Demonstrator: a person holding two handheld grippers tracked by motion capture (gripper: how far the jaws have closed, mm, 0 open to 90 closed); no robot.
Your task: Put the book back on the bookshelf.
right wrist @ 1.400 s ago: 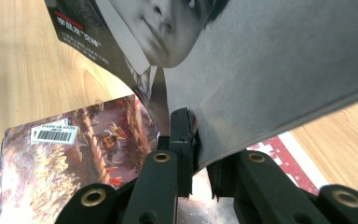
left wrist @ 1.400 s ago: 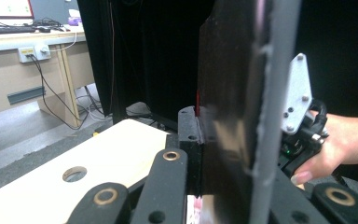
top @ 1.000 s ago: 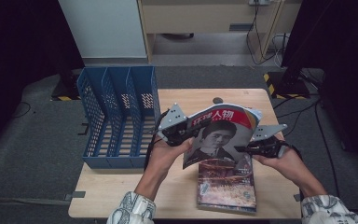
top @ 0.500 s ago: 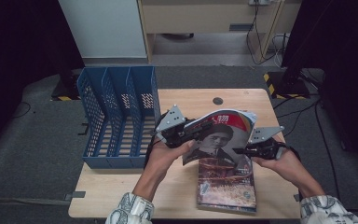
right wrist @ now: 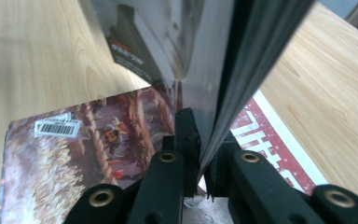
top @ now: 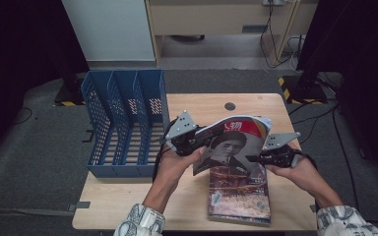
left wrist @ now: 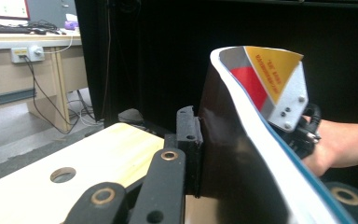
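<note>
Wooden table [top: 197, 105]: both grippers' fingers clamp the raised magazine [top: 231, 145].

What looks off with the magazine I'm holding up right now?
The lifted magazine is bowed, its top edge curling over between the left gripper and right gripper. The second magazine lies flat on the table.

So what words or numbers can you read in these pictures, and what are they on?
"物": large white character on the red top band of the held magazine; the character before it is hidden.
Orange corner of that magazine's cover, left gripper view: small red print, too blurred to read.
Barcode sticker on the magazine lying on the table: digits too small.
Large white characters on a red band under the held magazine: cut off, unreadable.
</note>
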